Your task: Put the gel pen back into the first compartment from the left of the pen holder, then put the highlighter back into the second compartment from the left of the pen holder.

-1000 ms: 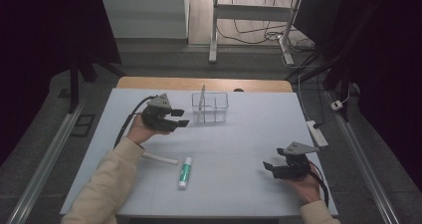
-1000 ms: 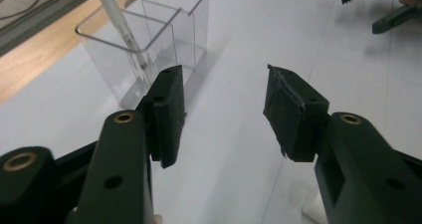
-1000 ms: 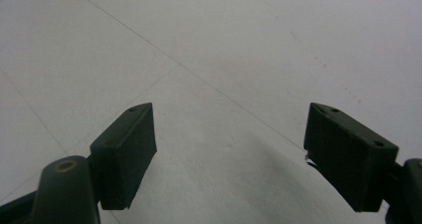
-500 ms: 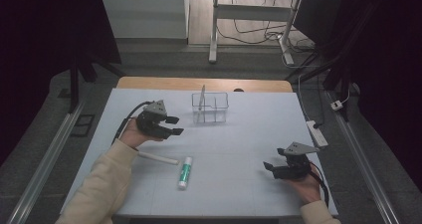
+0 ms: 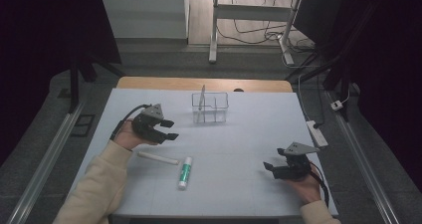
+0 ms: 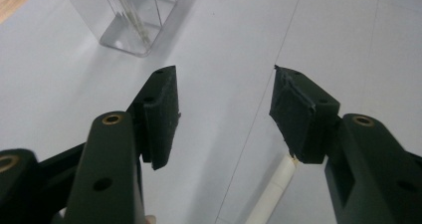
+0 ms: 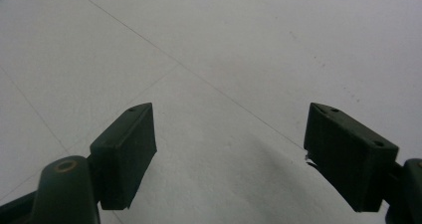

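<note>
Left tool (image 5: 167, 130) slid down-left off the organizer (image 5: 210, 107), jaws just opening, empty; white stick (image 5: 157, 158) lies just below it.

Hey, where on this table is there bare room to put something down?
The widest bare stretch of the white table lies between the green-and-white tube and the right gripper, reaching up to the clear organizer. The far right corner beyond the organizer is free too. It is crowded by the left gripper, where the white stick and tube lie.
</note>
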The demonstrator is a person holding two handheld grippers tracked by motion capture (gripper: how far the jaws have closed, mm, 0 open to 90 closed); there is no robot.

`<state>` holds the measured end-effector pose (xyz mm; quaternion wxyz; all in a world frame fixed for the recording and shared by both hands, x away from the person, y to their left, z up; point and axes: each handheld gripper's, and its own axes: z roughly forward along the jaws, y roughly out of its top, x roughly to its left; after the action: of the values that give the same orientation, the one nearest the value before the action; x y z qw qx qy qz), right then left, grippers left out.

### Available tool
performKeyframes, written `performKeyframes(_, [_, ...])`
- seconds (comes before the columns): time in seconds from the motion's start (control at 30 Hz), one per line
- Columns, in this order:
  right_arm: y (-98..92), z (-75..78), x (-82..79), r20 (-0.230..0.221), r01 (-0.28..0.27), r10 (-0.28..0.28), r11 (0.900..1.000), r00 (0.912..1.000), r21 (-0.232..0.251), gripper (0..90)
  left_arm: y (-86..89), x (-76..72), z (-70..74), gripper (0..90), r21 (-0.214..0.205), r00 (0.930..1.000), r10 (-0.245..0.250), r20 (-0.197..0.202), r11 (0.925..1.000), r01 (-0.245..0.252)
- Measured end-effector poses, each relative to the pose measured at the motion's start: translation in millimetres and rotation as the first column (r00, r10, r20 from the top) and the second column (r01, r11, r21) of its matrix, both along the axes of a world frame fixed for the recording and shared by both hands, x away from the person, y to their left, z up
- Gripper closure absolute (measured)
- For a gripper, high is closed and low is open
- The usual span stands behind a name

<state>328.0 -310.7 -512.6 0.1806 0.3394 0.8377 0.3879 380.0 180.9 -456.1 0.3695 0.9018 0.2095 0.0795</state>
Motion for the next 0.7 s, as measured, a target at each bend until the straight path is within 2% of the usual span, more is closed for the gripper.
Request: performKeyframes(0.7, [-0.1, -0.1, -0.1, 0.000, -0.002, 0.002, 1.0000, 1.0000, -0.002, 19.5, 11.9, -2.2, -11.4, 39.4, 0.046, 0.9978, -0.007, -0.066, 0.9989, 0.010])
